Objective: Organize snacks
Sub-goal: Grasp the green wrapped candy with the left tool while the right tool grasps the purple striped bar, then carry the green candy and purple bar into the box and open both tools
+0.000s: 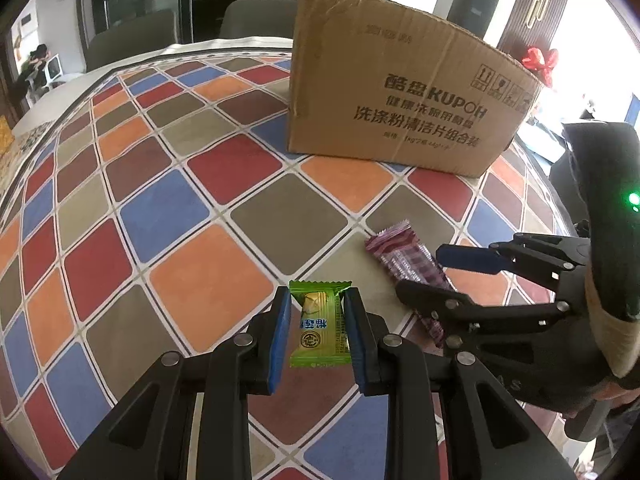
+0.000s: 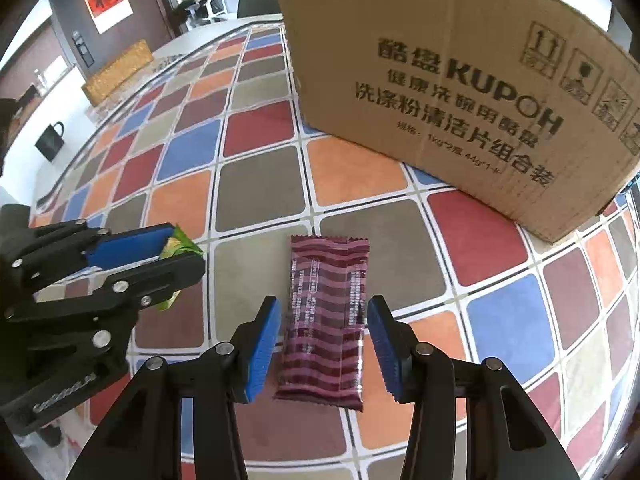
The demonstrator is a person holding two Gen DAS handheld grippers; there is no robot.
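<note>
Left tool (image 1: 316, 328): pads pressed onto the long sides of the green snack packet (image 1: 320, 322), pinching it, lower centre of the left wrist view. In the right wrist view the same packet (image 2: 182, 246) pokes out past the blue pad at mid left.

Right tool (image 2: 322, 344): jaws spread, straddling the maroon striped snack bar (image 2: 324, 320). Gap visible between each blue pad and the wrapper, so no grip. Bar lies flat on the desk (image 2: 260, 188), long axis running up the frame, lower centre. In the left wrist view the bar (image 1: 400, 256) sits at right of centre, with the right tool (image 1: 424, 276) over its near end.

Cardboard box (image 1: 400, 92) marked KUPOH stands upright on the checkered desk cloth, upper right in both views, well apart from both snacks. Top of box not visible; cannot tell what is inside.
</note>
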